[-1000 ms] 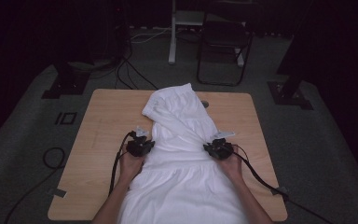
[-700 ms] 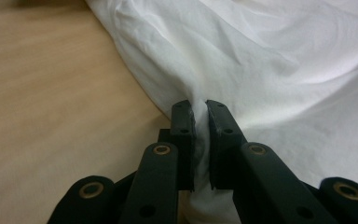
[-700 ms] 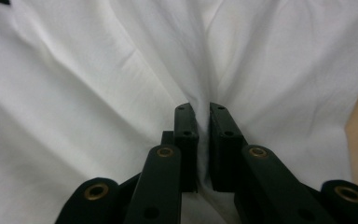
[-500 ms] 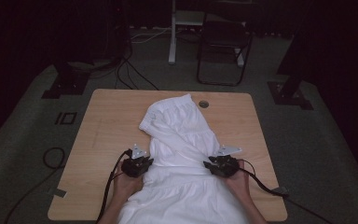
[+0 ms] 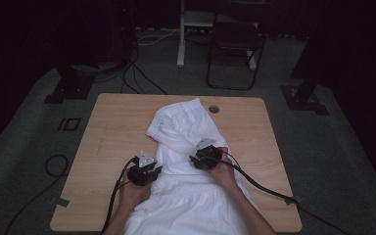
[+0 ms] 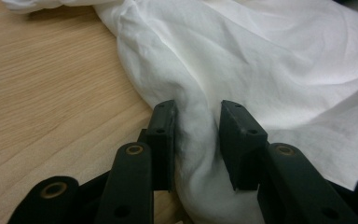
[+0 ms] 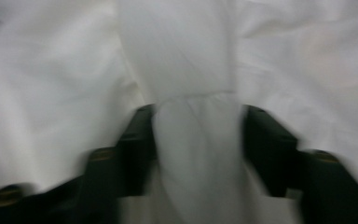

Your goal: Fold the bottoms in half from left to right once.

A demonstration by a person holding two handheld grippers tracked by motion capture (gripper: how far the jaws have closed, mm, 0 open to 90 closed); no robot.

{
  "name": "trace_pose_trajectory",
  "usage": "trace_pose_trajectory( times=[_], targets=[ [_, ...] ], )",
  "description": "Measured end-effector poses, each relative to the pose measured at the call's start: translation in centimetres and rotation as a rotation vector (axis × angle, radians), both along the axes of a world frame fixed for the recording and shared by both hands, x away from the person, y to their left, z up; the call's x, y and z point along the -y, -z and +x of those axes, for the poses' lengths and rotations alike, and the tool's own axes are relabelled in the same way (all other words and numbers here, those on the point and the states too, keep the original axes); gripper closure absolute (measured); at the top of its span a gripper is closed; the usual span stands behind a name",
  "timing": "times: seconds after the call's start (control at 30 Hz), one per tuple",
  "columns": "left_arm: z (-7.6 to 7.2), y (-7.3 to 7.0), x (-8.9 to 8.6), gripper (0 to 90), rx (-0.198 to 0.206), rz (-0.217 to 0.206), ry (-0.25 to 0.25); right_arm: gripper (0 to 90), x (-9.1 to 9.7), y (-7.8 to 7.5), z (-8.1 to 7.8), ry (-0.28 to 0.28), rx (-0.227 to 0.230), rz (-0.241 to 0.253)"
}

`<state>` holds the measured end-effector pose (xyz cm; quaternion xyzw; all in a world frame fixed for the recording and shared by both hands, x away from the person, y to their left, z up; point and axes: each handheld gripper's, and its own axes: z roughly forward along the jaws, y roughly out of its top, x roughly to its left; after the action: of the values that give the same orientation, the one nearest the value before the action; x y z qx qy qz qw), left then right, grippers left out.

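- On the light wooden table (image 5: 112, 122), the crumpled white cotton garment (image 5: 183, 127) lies bunched mid-table, its lower part draped over the near edge; spreading remains unfinished.
- Left gripper (image 6: 197, 122): jaws have just been opening, a loose fold between them.
- Right gripper (image 7: 198, 128): jaws likewise parting, blurred, with cloth between.

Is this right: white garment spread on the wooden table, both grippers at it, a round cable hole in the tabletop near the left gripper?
Not quite. The cable hole lies at the table's far edge beyond the white garment, well away from the left gripper and right gripper. The high view shows it.
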<state>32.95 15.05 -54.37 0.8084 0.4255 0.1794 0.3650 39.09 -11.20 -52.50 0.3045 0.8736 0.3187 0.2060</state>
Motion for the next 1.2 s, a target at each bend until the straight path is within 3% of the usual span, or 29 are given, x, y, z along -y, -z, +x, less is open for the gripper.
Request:
trace_pose_trajectory(
  times=[0.03, 0.07, 0.1, 0.13, 0.17, 0.2, 0.23, 0.27, 0.3, 0.33, 0.43, 0.47, 0.53, 0.6, 0.7, 0.73, 0.77, 0.8, 0.83, 0.87, 0.9, 0.93, 0.97, 1.0, 1.03, 1.07, 1.1, 1.13, 1.2],
  targets=[
    [0.0, 0.0, 0.0, 66.5, 0.000, 0.000, 0.000, 50.6, 0.0, 0.0, 0.0, 0.000, 0.000, 0.000],
    [0.0, 0.0, 0.0, 66.5, 0.001, 0.002, 0.001, 54.6, 0.3, 0.0, 0.4, 0.041, 0.016, -0.006],
    [0.0, 0.0, 0.0, 66.5, 0.002, 0.004, 0.000, 67.3, 1.0, -0.3, 0.8, 0.081, 0.031, 0.013],
    [-0.1, 0.0, 0.0, 66.4, 0.006, 0.010, 0.002, 86.7, 2.9, -1.2, 1.5, 0.156, 0.052, 0.072],
    [-0.1, 0.0, 0.0, 66.5, 0.006, 0.010, 0.002, 86.7, 2.9, -1.2, 1.5, 0.156, 0.052, 0.072],
    [-0.1, 0.0, 0.1, 66.5, 0.006, 0.011, 0.002, 88.0, 5.4, -2.2, 2.1, 0.224, 0.051, 0.189],
    [-0.1, 0.0, 0.1, 66.5, 0.003, 0.012, 0.000, 88.0, 5.4, -2.2, 2.1, 0.224, 0.051, 0.189],
    [-0.1, -0.1, 0.1, 66.6, 0.004, 0.016, -0.002, 87.6, 7.7, -3.0, 2.5, 0.304, 0.071, 0.255],
    [-0.1, -0.1, 0.1, 66.6, 0.004, 0.016, -0.002, 87.6, 7.7, -3.0, 2.5, 0.304, 0.071, 0.255],
    [-0.1, 0.0, 0.2, 66.6, 0.004, 0.011, -0.001, 87.5, 9.5, -3.0, 3.1, 0.340, 0.052, 0.294],
    [-0.1, -0.1, 0.3, 66.5, 0.000, 0.013, 0.000, 87.2, 10.4, -2.2, 3.9, 0.381, 0.032, 0.276],
    [0.0, -0.1, 0.2, 66.0, -0.012, 0.005, 0.000, 86.4, 10.9, -0.9, 4.7, 0.398, -0.023, 0.270],
    [0.2, -0.1, 0.1, 64.0, -0.018, 0.003, -0.002, 86.3, 11.0, -0.2, 4.9, 0.393, -0.045, 0.256],
    [0.8, -0.6, -0.1, 52.3, -0.025, 0.013, 0.002, 85.6, 10.9, 1.0, 5.0, 0.377, -0.073, 0.210],
    [1.4, -1.4, -0.1, 47.6, 0.001, -0.005, -0.004, 83.7, 11.0, 1.0, 4.8, 0.386, -0.073, 0.215],
    [1.8, -1.9, 0.0, 46.0, 0.017, -0.014, -0.006, 75.8, 11.2, 0.4, 4.6, 0.393, -0.052, 0.249],
    [2.3, -2.4, 0.1, 46.0, 0.034, -0.017, -0.008, 75.8, 11.2, 0.4, 4.6, 0.393, -0.052, 0.249],
    [3.0, -2.8, 0.3, 42.2, 0.042, -0.017, -0.014, 63.7, 11.2, -0.5, 4.6, 0.379, -0.029, 0.284],
    [3.8, -3.0, 0.6, 42.2, 0.038, -0.016, -0.018, 63.7, 11.2, -0.5, 4.6, 0.379, -0.029, 0.284],
    [5.4, -3.1, 1.3, 41.0, 0.023, -0.011, -0.022, 54.9, 10.8, -1.3, 4.7, 0.330, -0.022, 0.323],
    [5.4, -3.1, 1.3, 41.0, 0.023, -0.011, -0.022, 54.9, 10.8, -1.3, 4.7, 0.330, -0.022, 0.323],
    [7.0, -2.6, 2.0, 40.7, 0.004, 0.009, -0.034, 51.0, 9.9, -1.4, 5.0, 0.289, -0.030, 0.307],
    [7.0, -2.6, 2.0, 40.4, 0.004, 0.009, -0.034, 51.0, 9.9, -1.4, 5.0, 0.289, -0.030, 0.307],
    [8.3, -1.7, 2.5, 39.6, -0.014, 0.026, -0.056, 50.7, 9.1, -0.7, 5.5, 0.274, -0.051, 0.262],
    [8.3, -1.7, 2.5, 38.9, -0.014, 0.026, -0.056, 50.7, 9.1, -0.7, 5.5, 0.274, -0.051, 0.262],
    [8.9, -0.7, 2.7, 38.9, -0.036, 0.018, -0.076, 52.0, 8.6, 0.4, 6.0, 0.288, -0.083, 0.214],
    [8.9, -0.7, 2.7, 39.6, -0.036, 0.018, -0.076, 52.0, 8.6, 0.4, 6.0, 0.288, -0.083, 0.214],
    [9.0, -0.3, 2.7, 42.0, -0.045, 0.001, -0.071, 54.0, 8.5, 1.5, 6.2, 0.293, -0.118, 0.206],
    [8.6, 0.0, 2.4, 47.4, -0.027, -0.030, -0.049, 56.0, 8.5, 1.8, 6.0, 0.291, -0.097, 0.207]
  ],
)
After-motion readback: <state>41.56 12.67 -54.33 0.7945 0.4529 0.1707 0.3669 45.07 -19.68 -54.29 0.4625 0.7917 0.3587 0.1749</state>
